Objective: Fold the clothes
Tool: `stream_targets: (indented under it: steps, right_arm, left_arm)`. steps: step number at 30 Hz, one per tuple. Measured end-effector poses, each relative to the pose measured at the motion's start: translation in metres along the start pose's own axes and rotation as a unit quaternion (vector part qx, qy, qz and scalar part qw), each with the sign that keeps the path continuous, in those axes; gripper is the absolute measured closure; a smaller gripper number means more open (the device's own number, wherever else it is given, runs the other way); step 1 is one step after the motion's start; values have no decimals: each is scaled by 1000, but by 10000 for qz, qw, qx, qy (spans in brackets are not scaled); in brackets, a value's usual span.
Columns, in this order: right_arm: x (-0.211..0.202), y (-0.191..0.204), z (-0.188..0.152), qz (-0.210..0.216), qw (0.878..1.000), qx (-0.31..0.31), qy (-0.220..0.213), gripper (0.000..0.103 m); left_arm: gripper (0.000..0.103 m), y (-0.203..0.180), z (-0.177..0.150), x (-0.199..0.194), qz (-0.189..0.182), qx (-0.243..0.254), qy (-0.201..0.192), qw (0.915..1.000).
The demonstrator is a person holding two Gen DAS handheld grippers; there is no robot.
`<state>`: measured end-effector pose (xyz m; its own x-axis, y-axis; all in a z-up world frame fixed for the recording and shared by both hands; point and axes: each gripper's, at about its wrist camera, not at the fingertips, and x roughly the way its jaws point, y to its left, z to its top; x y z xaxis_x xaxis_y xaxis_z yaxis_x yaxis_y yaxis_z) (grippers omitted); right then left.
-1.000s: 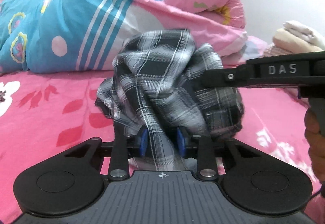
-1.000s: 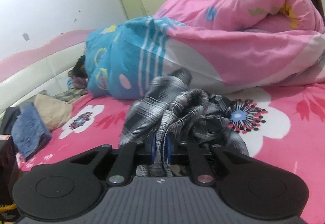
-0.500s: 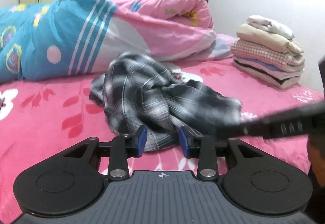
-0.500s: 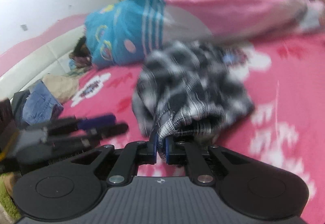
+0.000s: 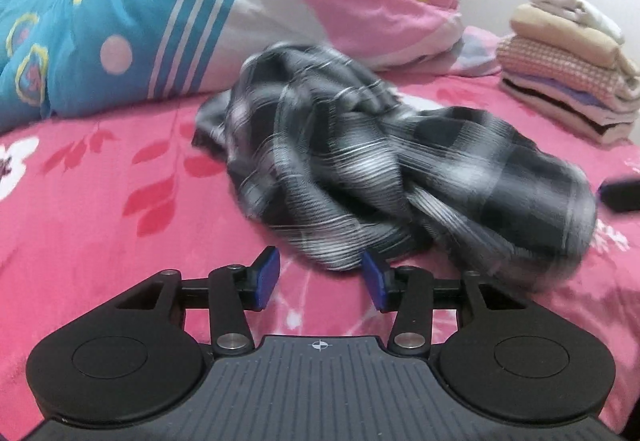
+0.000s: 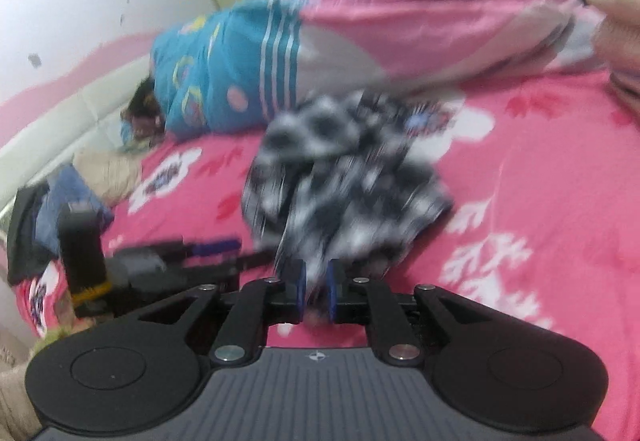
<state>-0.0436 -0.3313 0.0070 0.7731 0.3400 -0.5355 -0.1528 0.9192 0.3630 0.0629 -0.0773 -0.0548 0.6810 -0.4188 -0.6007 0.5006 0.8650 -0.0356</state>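
Observation:
A crumpled black-and-white plaid shirt (image 5: 360,161) lies in a heap on the pink flowered bed sheet (image 5: 100,241). My left gripper (image 5: 320,279) is open just in front of the heap's near edge, with nothing clamped between its blue pads. In the right wrist view the blurred shirt (image 6: 340,181) rises from my right gripper (image 6: 315,295), which is shut on a fold of it. The left gripper (image 6: 216,245) shows there too, low at the left beside the shirt. A dark tip of the right gripper (image 5: 620,193) pokes in at the far right of the left wrist view.
A rolled pink and blue quilt (image 5: 200,1) lies along the back of the bed. A stack of folded clothes (image 5: 568,69) stands at the back right. Loose jeans and beige clothes (image 6: 68,201) lie at the left, and a person's dark hair (image 6: 140,109) shows by the quilt's end.
My left gripper let go of the shirt, opened and drew back. The shirt dropped from mid-air onto the bed. My right gripper swung round while staying shut on it.

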Motion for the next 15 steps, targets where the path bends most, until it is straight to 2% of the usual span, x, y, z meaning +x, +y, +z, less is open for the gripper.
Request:
stream_targets:
  steps: [2,4,5,8,9,10,15]
  right_arm:
    - [-5,-5,9,-11,9998,99,-186,77]
    - [-8,-10,19,-8,9991,239,-354,62]
    - [-5,-12,26,2,9987,314,-405,59]
    - [15,-13,45,138,9983,369,-426,50]
    - [28,-12,52,191,9983,415,-359,41]
    - [42,-10,59,244,9982,464,-287,36]
    - [109,-3,94,508,9962,710,78,31]
  left_arm:
    - [58,5,1,0,-23,-145,-10,9999]
    - [58,10,3,-1,-45,-284,-22,9996]
    - [58,12,3,-1,-44,-323,-35,9995]
    - [58,16,3,-1,-42,-451,-63,9990]
    - [58,18,3,-2,-27,-496,-78,9987]
    - [58,19,3,-2,-10,-540,-93,9985]
    - [58,30,5,-3,94,-747,-162,9970]
